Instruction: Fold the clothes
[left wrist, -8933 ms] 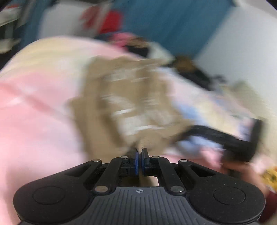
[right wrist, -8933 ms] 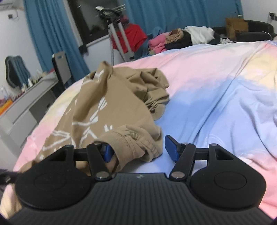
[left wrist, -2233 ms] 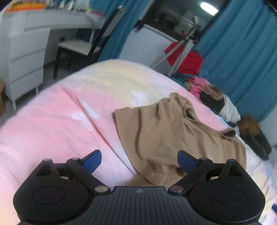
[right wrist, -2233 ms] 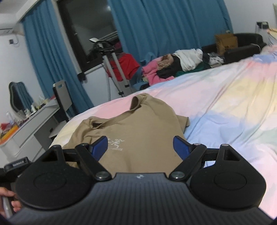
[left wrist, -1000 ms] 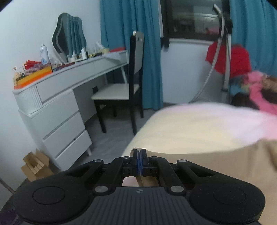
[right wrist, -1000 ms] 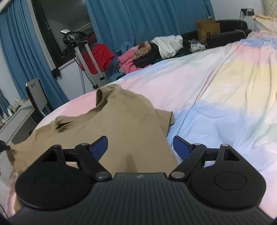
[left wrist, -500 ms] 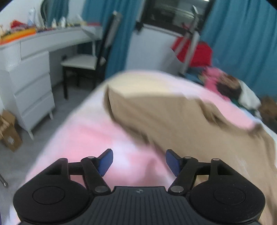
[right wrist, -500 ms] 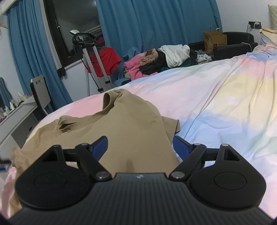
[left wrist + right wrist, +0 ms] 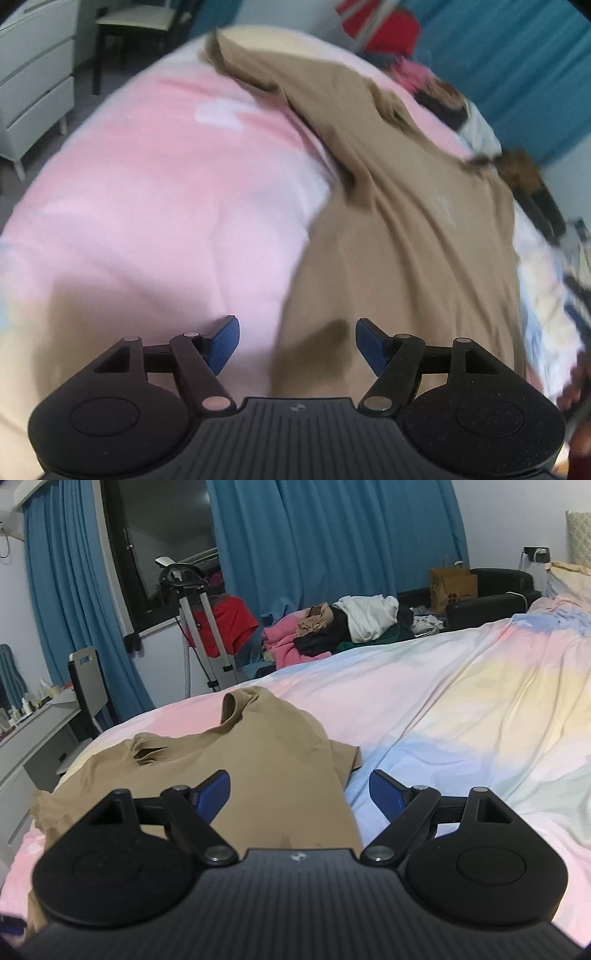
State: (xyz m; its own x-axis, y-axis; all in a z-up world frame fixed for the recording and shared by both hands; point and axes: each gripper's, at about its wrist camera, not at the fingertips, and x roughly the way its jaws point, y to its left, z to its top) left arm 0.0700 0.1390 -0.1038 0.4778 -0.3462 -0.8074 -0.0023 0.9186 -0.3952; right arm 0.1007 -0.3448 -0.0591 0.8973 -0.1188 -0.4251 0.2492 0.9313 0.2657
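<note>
The tan T-shirt (image 9: 258, 753) lies spread out on the bed (image 9: 461, 709). The left tongs (image 9: 297, 345) have just been opening and now stand wide, with nothing between them, above the shirt's edge. The right tongs (image 9: 299, 794) stand wide too, holding nothing, over the shirt's other side.

Blue curtains (image 9: 332, 546) hanging beside dark window (image 9: 166, 542); white dresser (image 9: 33, 70) and chair (image 9: 86, 686) standing left; pastel bedspread (image 9: 461, 701) covering bed.
</note>
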